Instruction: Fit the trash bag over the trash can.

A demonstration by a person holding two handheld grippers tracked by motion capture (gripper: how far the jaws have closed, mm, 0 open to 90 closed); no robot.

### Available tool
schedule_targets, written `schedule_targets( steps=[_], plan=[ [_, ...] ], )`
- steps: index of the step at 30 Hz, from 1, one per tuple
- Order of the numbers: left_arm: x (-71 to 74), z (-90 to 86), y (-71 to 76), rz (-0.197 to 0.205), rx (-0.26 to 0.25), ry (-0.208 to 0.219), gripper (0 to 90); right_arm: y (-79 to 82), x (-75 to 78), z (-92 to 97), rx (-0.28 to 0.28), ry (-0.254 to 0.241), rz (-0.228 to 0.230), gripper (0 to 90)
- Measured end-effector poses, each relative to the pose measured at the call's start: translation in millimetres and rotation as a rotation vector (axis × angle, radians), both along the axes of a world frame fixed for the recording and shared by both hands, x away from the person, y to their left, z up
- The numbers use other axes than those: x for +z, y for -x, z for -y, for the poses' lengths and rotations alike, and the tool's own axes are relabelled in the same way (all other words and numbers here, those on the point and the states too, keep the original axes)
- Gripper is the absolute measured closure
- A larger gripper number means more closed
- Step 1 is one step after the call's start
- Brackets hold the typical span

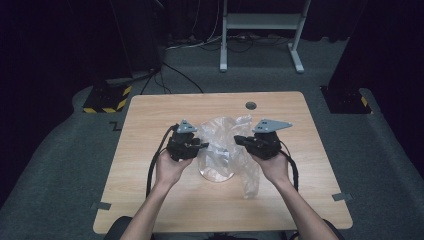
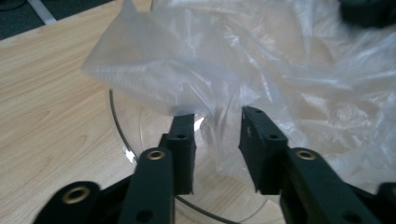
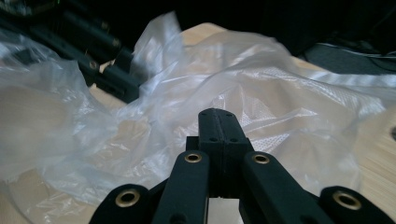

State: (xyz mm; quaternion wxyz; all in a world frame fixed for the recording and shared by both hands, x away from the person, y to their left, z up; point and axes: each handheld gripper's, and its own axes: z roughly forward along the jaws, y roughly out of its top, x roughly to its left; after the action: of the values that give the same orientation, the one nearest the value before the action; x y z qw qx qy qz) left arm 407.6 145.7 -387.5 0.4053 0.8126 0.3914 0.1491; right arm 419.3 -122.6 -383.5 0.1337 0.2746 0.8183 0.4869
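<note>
— Two claws at one clear plastic bag, draped over a glass dish mid-bench?
— Yes. Right claw is clenched, seemingly pinching film; left claw gapes around a fold. Judging so, the bag isn't spread yet.

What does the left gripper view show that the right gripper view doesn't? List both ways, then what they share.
Left gripper view alone: the left claw seen from behind, jaws apart with a fold of the plastic bag between them, and the curved rim of a clear dish under the bag.
Right gripper view alone: the right claw with jaws shut together, and cables on the dark floor beyond.
Shared: the crumpled bag lying on the wooden table.
</note>
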Motion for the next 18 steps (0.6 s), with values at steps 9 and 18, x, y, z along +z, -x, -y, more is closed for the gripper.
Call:
schedule_targets(
  steps=[9, 18],
  plan=[
    [6.4, -4.3, 8.8, 0.055, 0.031, 0.019, 49.1, -6.1, -14.6, -27.4, 0.092, 0.114, -0.058, 90.0],
    [2.5, 2.4, 0.6, 0.059, 0.023, 0.019, 52.3, -2.6, -13.4, -24.3, 0.094, 0.085, -0.081, 67.0]
  ],
)
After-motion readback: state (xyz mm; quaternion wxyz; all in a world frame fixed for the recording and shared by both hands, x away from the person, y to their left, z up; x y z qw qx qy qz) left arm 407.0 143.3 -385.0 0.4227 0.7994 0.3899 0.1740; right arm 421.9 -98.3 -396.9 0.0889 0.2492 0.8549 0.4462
